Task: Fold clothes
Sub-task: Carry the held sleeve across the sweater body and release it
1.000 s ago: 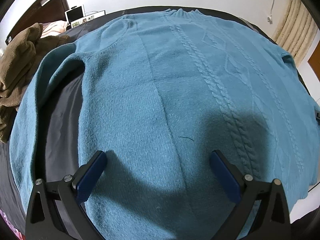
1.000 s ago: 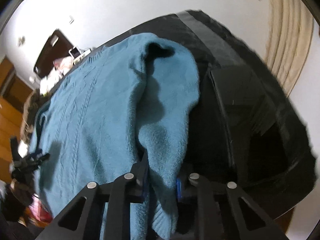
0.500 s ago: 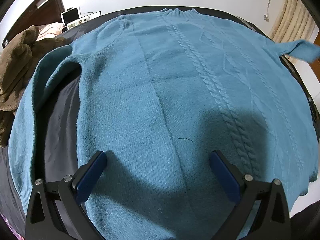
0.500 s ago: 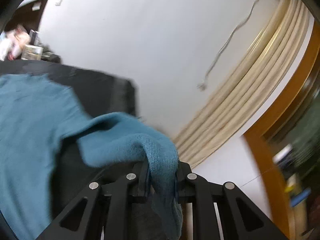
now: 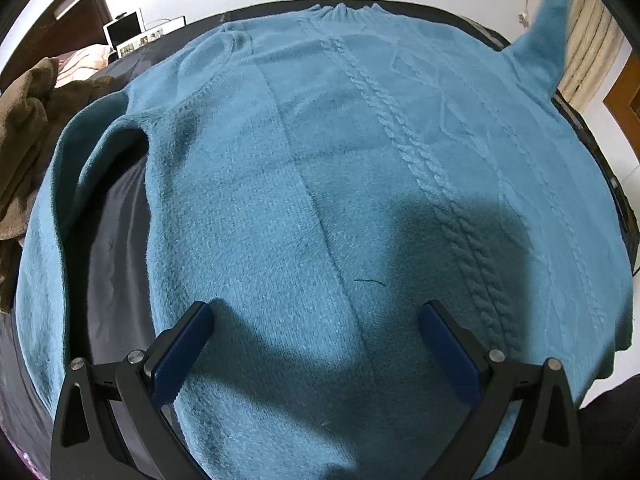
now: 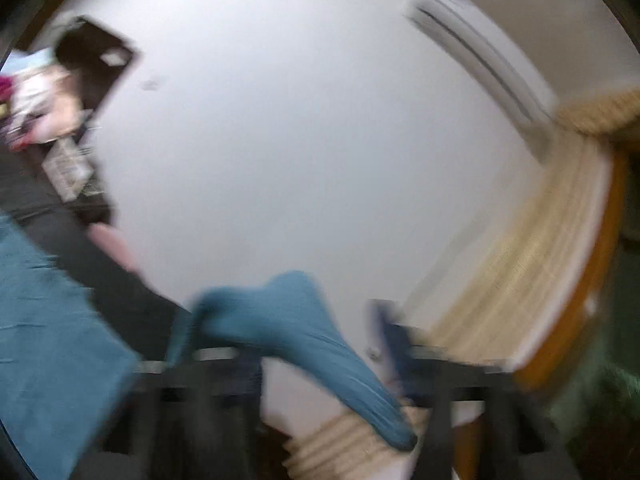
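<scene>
- A teal cable-knit sweater [image 5: 320,184] lies spread flat over a dark bed [image 5: 116,240], its ribbed collar at the far edge near the white wall
- The left tongs [image 5: 316,324] hang over the near part of the sweater, pointing steeply down; the blue pads [image 5: 180,354] stand wide apart with nothing gripped between them, and their shadow falls on the knit
- One sleeve [image 5: 52,216] runs down the left side of the sweater's body, with a strip of dark bedding showing between the two
- The other sleeve [image 5: 548,20] is lifted off the bed at the upper right of the left wrist view, rising toward the frame's edge
- The right wrist view is heavily blurred: the right tongs [image 6: 320,344] point about level at the wall, jaws opening, and the sleeve end [image 6: 304,332] drapes across the gap between them; whether it touches a pad I cannot tell
- A brown garment [image 5: 24,140] lies crumpled on the bed left of the sweater
- Cream curtains [image 6: 532,264] hang at the right
</scene>
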`<state>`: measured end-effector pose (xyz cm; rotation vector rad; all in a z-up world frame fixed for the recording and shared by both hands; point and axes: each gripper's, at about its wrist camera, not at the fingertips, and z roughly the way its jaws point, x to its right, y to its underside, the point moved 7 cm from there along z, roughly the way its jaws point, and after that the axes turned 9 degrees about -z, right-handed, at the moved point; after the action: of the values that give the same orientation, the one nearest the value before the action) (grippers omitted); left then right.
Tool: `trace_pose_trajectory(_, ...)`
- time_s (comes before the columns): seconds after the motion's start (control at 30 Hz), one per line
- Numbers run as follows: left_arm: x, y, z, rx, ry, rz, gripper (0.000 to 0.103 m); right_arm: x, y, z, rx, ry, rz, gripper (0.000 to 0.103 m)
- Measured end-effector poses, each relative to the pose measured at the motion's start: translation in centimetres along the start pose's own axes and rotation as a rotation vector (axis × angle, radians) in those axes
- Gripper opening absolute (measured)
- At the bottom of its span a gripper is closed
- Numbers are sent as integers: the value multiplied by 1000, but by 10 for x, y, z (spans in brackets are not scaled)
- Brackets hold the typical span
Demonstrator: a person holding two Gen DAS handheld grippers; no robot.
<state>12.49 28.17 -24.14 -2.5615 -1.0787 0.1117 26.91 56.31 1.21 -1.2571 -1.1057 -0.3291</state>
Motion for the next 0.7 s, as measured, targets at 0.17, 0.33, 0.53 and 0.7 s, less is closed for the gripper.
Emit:
trace_pose_trajectory(0.17, 1, -5, 1, -50, 10, 20, 103, -91, -41, -32, 128, -251, -162, 88)
trace_pose_trajectory(0.33, -3, -8, -2, -73, 60, 2, 103, -130, -17, -21, 16, -439, -111, 88)
trace_pose_trajectory(0.53, -12, -17, -5, -94, 133, -62, 103, -121, 64, 9, -302, -546, 195, 88)
trace_pose_trajectory(0.7, -16, -33, -12, -95, 211, -150, 103, -108, 126, 23, -497, -555, 367, 88)
